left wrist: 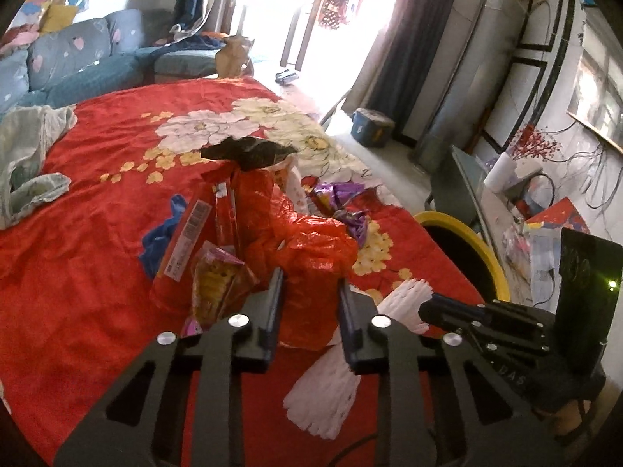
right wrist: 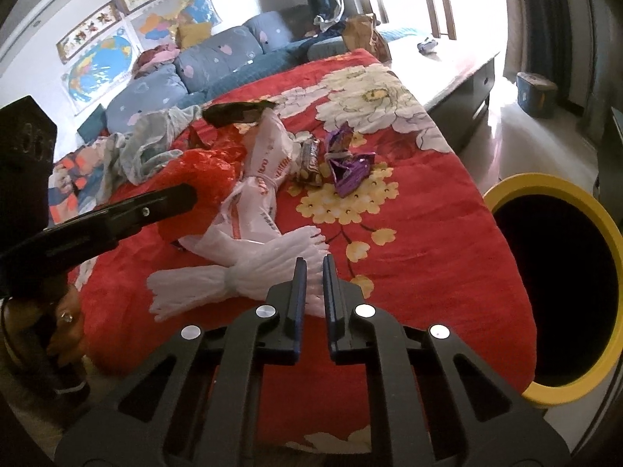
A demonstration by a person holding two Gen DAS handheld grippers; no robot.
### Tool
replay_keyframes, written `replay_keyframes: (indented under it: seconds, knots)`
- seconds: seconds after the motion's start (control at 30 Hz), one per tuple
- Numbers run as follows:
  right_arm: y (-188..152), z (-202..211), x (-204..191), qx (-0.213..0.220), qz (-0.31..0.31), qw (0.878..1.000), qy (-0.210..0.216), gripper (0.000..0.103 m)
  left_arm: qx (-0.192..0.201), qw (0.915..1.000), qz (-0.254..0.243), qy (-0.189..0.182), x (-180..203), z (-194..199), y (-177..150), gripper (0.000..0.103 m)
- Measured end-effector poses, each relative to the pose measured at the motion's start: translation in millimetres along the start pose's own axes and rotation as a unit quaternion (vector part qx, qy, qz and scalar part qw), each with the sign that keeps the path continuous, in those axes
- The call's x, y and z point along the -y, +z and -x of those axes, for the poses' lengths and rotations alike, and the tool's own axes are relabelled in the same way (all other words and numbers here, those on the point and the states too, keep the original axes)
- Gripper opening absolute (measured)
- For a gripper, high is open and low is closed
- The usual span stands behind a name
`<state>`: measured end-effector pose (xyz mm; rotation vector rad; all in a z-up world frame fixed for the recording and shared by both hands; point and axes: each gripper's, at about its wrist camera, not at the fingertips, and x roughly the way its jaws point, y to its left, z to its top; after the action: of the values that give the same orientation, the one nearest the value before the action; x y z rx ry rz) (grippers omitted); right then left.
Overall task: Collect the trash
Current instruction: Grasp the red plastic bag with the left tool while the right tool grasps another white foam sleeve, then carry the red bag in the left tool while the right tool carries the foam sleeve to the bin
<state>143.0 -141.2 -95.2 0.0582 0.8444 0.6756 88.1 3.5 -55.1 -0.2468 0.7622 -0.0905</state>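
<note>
Right gripper [right wrist: 311,272] pinches white foam net [right wrist: 241,276]; left gripper [left wrist: 310,286] straddles red bag [left wrist: 311,257].

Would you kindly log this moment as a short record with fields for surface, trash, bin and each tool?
surface: red floral blanket
trash: red plastic bag, white foam net, purple wrapper, white printed bag
bin: yellow-rimmed bin, beside the blanket's edge, dark inside
left tool: open, fingers either side of the red plastic bag
right tool: narrow gap, closing around the white foam net
</note>
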Motion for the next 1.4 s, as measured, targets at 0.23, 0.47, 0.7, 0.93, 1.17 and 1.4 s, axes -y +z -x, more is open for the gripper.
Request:
replay_keyframes:
  seconds: [0.23, 0.47, 0.7, 0.93, 1.17, 1.4]
  knots:
    - [6, 18, 2, 0.023, -0.002, 1.0, 0.009, 0.003, 0.032, 0.9987, 0.009, -0.039, 1, 20, 10, 0.019]
    - [18, 42, 2, 0.056, -0.006, 0.998, 0.019, 0.002, 0.069, 0.996, 0.014, -0.054, 2, 44, 22, 0.017]
    - [27, 64, 8, 0.089, -0.014, 0.996, 0.018, 0.002, 0.086, 0.9941, 0.013, -0.064, 6, 59, 28, 0.017]
    - [34, 80, 21, 0.123, -0.031, 0.992, -0.002, 0.002, 0.088, 0.9932, 0.005, -0.076, 14, 61, 29, 0.017]
    - [37, 88, 35, 0.141, -0.045, 0.989, -0.018, 0.002, 0.089, 0.9923, -0.008, -0.086, 25, 60, 31, 0.017]
    - [39, 99, 41, 0.16, -0.051, 0.985, -0.038, 0.002, 0.084, 0.9915, -0.025, -0.096, 40, 56, 33, 0.017]
